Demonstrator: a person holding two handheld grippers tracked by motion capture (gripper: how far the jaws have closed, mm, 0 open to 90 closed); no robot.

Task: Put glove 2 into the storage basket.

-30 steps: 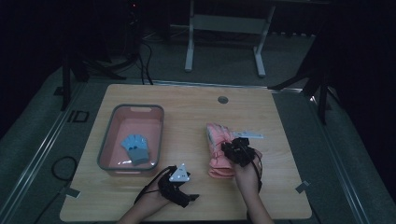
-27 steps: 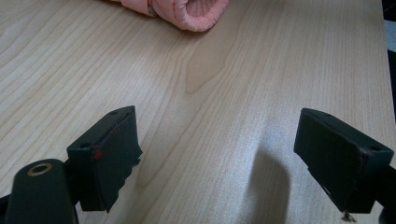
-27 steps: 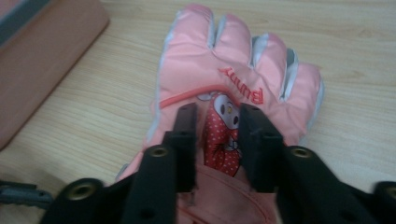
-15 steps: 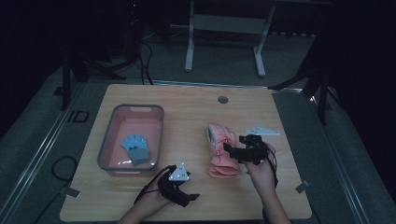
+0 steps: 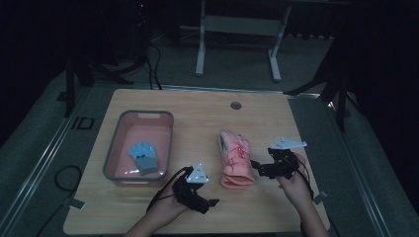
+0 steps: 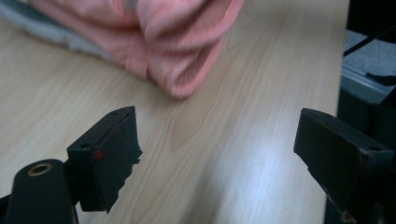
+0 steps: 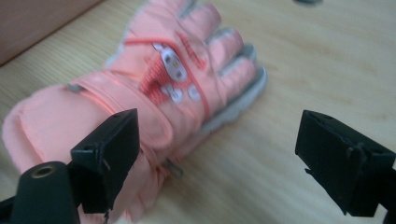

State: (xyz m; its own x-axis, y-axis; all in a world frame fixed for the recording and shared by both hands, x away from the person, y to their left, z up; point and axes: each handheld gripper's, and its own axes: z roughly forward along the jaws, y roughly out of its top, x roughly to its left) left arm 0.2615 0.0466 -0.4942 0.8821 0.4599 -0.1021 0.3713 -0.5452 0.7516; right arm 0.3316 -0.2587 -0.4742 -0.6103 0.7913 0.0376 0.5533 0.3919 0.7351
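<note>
Table [image 5: 197, 106]: pale wood, bearing everything below.
Bin [image 5: 114, 157]: grey-rimmed pink tub at nine o'clock of the table's centre, holding a small blue-grey glove [image 5: 143, 157] flat on its floor.
Pink glove [image 5: 235, 160]: padded pair stacked at four o'clock of centre, fingers toward twelve, cuff toward six, flat on the wood, apart from the bin.
Right gripper [image 5: 257, 165]: at three o'clock of the pink glove, jaws just opened wide, nothing between them, tips just beside the cuff.
Left gripper [image 5: 210, 202]: at seven o'clock of the pink glove, jaws spread, empty, above bare wood.
Step in hand, judged: glove released, next grasp pending.
Doing it well: pinch the thick cuff squarely, both layers together, then lift clear before swinging toward nine o'clock.
Obstacles: bin's near wall; blue-grey glove taking floor space; trailing cables.
</note>
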